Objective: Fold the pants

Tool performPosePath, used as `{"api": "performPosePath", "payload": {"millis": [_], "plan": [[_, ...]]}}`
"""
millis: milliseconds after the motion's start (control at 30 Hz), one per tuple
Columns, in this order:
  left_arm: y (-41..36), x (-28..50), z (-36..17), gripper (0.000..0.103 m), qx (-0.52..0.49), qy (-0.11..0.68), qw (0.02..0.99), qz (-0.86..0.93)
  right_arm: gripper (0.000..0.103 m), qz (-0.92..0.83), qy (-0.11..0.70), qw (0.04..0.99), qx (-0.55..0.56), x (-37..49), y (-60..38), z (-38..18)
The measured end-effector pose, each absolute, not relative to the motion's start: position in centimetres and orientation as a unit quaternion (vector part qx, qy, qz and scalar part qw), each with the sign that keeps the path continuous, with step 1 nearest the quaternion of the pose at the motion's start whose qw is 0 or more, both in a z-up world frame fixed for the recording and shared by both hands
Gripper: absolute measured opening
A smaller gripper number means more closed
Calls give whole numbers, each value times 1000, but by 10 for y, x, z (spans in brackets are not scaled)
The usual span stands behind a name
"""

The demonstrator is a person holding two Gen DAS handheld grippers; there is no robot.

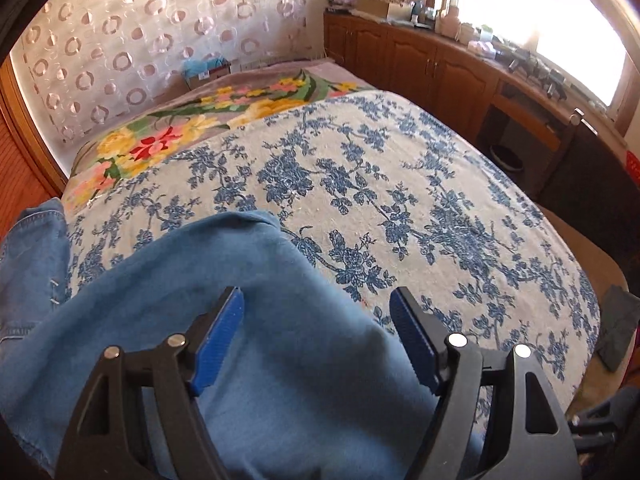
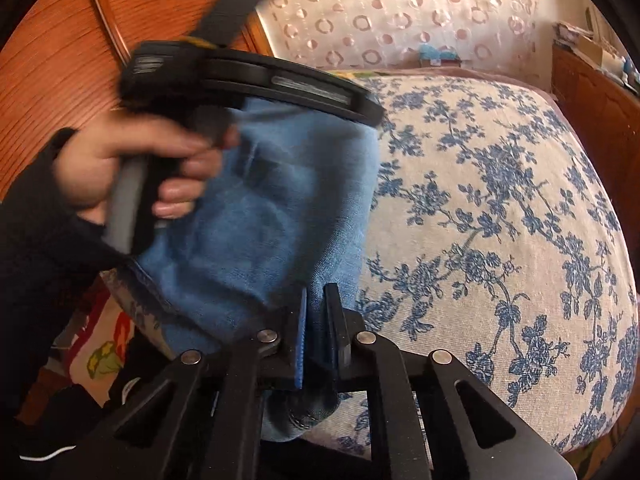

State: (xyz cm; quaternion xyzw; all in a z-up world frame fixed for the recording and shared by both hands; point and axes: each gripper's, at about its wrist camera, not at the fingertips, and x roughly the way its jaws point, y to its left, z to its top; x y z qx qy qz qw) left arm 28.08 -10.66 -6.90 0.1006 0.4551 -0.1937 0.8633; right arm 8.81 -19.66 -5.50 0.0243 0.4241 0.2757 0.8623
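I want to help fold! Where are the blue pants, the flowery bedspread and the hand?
pants (image 1: 288,352), left wrist view, smooth denim between the fingers.
bedspread (image 1: 420,184), left wrist view, bare middle.
hand (image 2: 120,168), right wrist view, knuckles.

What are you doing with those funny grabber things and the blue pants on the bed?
A person is folding a pair of blue denim pants on a bed with a blue-flowered cover, using a hand-held gripper in each hand. The right gripper is pinched shut on an edge of the denim. The left gripper is open above the cloth, holding nothing. In the right wrist view, the person's left hand grips its tool's handle beside the pants.
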Motion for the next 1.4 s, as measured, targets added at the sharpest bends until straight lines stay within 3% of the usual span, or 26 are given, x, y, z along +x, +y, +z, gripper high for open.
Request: {"api": "performPosePath", "payload": {"millis": [67,167,233,267,433,567,733,1033,1400], "plan": [[-116,287,-73,74,122,459,860,-185,5,282,419,862,36,88,-198,-51],[-122,293,-77,62,136,464,857,-175,5,293,410,863,44,85,-199,-43],[-123,296,-79,45,145,468,856,-167,5,296,404,864,45,84,-198,-38],[-122,296,-79,42,150,469,854,-165,5,298,403,864,46,83,-198,-36],[-108,291,-68,9,148,459,858,-175,5,308,391,866,43,82,-193,-23],[-85,277,-42,4,129,432,876,-173,5,318,387,865,28,83,-183,-16],[-43,256,-15,3,92,407,892,-173,14,312,379,871,21,79,-184,-5],[-1,228,-10,2,57,392,901,-177,16,284,353,891,29,92,-206,17],[21,201,7,1,43,362,914,-178,16,318,415,852,-1,129,-175,-44]]}}
